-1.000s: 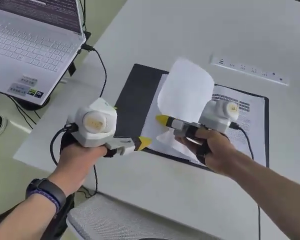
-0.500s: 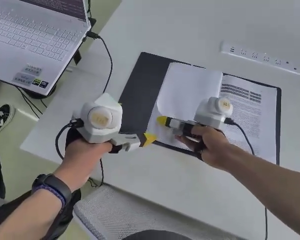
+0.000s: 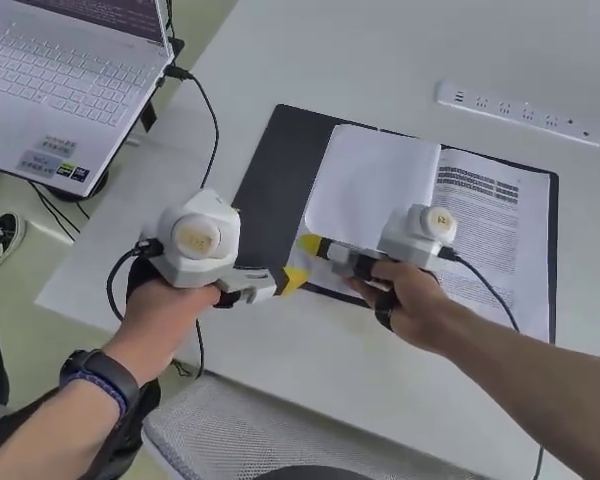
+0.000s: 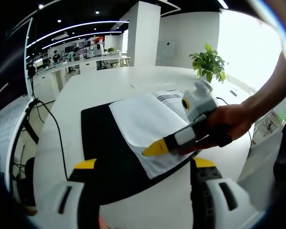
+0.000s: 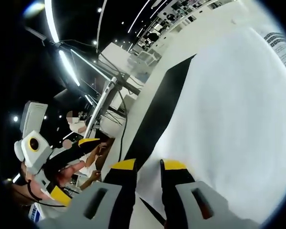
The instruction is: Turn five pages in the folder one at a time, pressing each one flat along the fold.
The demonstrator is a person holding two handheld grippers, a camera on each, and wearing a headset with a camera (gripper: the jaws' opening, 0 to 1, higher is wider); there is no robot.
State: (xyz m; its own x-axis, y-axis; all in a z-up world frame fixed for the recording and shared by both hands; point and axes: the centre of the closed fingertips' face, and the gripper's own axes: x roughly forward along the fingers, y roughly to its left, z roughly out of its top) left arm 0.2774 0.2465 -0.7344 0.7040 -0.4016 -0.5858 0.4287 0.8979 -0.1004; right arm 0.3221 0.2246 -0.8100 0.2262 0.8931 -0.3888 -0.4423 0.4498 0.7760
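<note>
A black folder lies open on the white table. A turned page, blank side up, rests over its left half, beside a printed page on the right. My right gripper has its jaws nearly together at the turned page's free left edge, low over the folder. In the right gripper view the right gripper sits over the white page. My left gripper hovers open just off the folder's near edge, with nothing between its fingers. In the left gripper view the left gripper faces the right gripper.
An open laptop stands at the far left with a black cable running past the folder. A white power strip lies beyond the folder. A mesh chair seat sits below the table's near edge.
The page that stood lifted and curled above the right gripper has come down flat over the folder's left side. The right gripper moved slightly left with it. The left gripper stayed put.
</note>
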